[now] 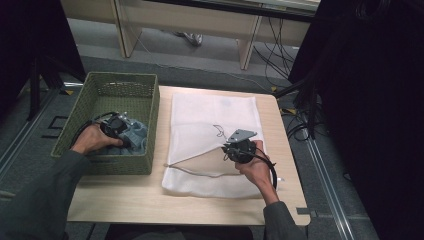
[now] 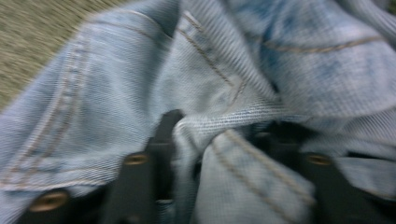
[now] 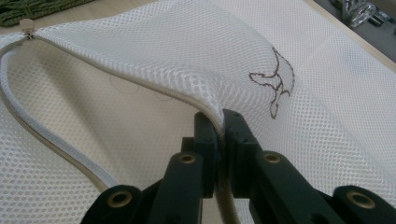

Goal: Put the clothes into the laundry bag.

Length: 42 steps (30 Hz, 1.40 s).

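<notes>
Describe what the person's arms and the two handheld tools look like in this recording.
Both forearms wear dark grey-green long sleeves. The left tool and right tool are black; the right carries a grey three-cornered plate and trails a black cable. The gripper views show black jaws joined with brass-coloured rivets.

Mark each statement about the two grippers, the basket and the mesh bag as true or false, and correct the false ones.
1. The right gripper pinches the mesh bag at its zipper edge. True.
2. The bag's zipper is fully closed. False: it gapes open.
3. The left gripper is in the denim garment in the green basket. True.
4. The bag lies inside the basket. False: it lies on the table beside it.
</notes>
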Each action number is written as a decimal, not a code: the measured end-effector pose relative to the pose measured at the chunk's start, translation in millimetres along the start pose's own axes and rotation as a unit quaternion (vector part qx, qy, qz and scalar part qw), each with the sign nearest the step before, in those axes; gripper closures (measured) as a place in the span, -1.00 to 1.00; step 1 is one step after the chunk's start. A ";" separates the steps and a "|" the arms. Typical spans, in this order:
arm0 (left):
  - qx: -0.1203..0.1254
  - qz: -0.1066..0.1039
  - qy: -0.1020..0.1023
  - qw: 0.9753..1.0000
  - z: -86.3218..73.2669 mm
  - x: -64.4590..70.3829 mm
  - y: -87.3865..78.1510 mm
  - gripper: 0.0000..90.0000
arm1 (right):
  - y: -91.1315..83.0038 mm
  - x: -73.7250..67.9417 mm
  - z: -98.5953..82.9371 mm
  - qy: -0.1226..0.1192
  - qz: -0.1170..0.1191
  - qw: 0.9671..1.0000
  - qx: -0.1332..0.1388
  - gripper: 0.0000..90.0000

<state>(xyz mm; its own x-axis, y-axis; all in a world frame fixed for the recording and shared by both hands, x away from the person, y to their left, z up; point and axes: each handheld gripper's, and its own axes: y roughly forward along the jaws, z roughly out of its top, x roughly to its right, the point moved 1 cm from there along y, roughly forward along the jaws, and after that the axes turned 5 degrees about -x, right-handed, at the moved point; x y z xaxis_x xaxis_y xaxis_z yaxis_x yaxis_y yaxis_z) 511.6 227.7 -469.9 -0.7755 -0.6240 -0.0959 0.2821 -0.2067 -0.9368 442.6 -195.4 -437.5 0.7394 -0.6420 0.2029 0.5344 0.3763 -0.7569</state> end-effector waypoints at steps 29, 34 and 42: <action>0.050 0.002 -0.035 0.998 1.3 -3.7 25.3 -1.00 | 4.2 -0.3 -1.5 -0.013 -0.002 1.000 -0.008 0.89; 0.040 0.011 -0.023 0.999 1.2 -3.2 30.4 -0.98 | 4.9 -0.3 -1.4 -0.012 0.004 1.000 -0.010 0.89; 0.034 0.087 -0.077 0.993 9.2 -11.0 20.2 0.28 | 5.2 0.9 -0.3 -0.023 0.001 1.000 -0.004 0.89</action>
<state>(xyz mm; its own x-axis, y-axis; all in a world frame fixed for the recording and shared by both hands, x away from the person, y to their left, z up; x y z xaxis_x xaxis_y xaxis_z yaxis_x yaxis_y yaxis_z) 530.9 223.4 -484.7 -0.6182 -0.7610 -0.1967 0.4452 -0.1327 -0.8856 445.9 -194.3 -441.4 0.7594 -0.6089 0.2295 0.5291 0.3725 -0.7624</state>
